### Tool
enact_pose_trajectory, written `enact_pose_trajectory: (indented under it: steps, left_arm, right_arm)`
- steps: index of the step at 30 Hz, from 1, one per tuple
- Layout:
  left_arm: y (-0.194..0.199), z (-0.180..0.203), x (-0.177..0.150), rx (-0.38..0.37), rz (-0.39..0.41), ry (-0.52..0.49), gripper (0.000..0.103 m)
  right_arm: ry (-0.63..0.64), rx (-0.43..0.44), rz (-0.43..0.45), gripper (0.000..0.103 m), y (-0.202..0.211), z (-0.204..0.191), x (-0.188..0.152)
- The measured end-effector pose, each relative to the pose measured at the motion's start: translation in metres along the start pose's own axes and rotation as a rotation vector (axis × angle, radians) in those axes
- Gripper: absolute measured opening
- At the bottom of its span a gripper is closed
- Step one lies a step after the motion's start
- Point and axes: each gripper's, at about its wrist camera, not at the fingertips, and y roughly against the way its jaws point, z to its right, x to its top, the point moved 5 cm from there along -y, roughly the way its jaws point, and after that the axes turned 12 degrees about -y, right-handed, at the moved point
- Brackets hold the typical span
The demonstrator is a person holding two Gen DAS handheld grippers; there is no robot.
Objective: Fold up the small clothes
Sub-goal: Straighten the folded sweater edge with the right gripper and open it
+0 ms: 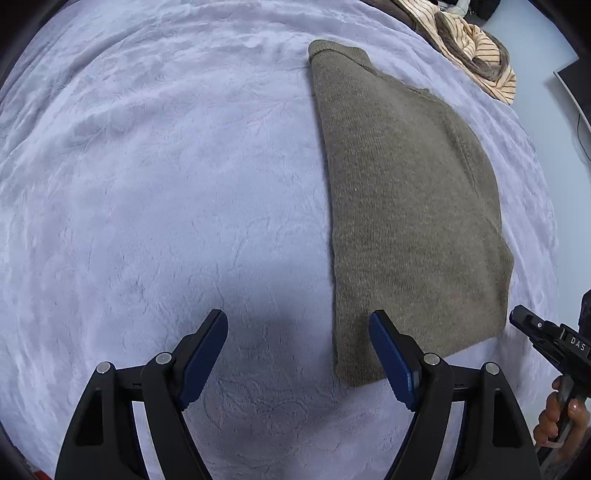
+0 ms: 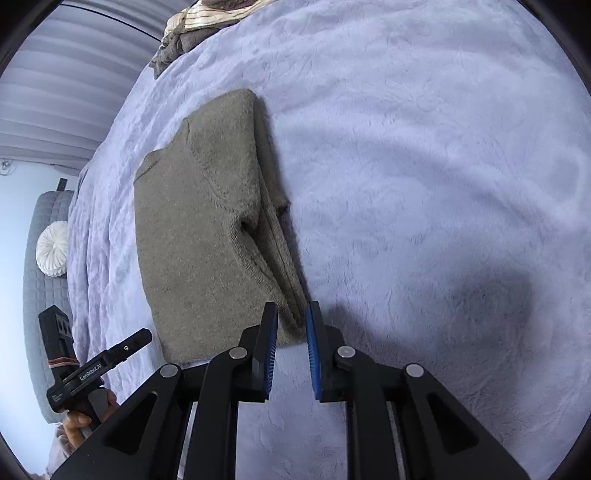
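An olive-green knit sweater [image 1: 406,206] lies folded lengthwise on a pale lilac plush blanket [image 1: 166,184]. My left gripper [image 1: 299,325] is wide open and empty, hovering above the sweater's near left corner. In the right wrist view the same sweater [image 2: 207,236] lies left of centre, its folded layers stacked along the right edge. My right gripper [image 2: 291,314] has its jaws narrowly apart around the sweater's near right corner; I cannot tell if the pads [image 2: 271,332] pinch the fabric. The right gripper also shows in the left wrist view [image 1: 517,317], and the left gripper in the right wrist view [image 2: 144,338].
A striped cream and brown garment pile [image 1: 476,51] lies at the blanket's far edge, also in the right wrist view [image 2: 199,26]. A grey quilted seat with a white round cushion [image 2: 51,243] stands beyond the bed. Bare blanket spreads to the sweater's left [image 1: 147,240].
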Motion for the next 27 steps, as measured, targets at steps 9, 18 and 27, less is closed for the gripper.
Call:
enact_pose_trajectory:
  steps: [9,18,27]
  left_arm:
    - [-0.005,-0.002,0.022,0.028,-0.014,-0.03,0.08]
    - [-0.019,-0.001,0.027,0.013,-0.023,-0.025,0.083]
    - [-0.016,-0.008,0.025,0.076,0.01,-0.038,0.102]
  right_arm:
    - [0.033,0.003,0.0,0.019,-0.003,-0.01,0.015]
    - [0.077,-0.021,-0.011,0.019,-0.014,-0.011,0.025]
    - [0.092,-0.037,-0.006,0.04,-0.018,-0.011,0.027]
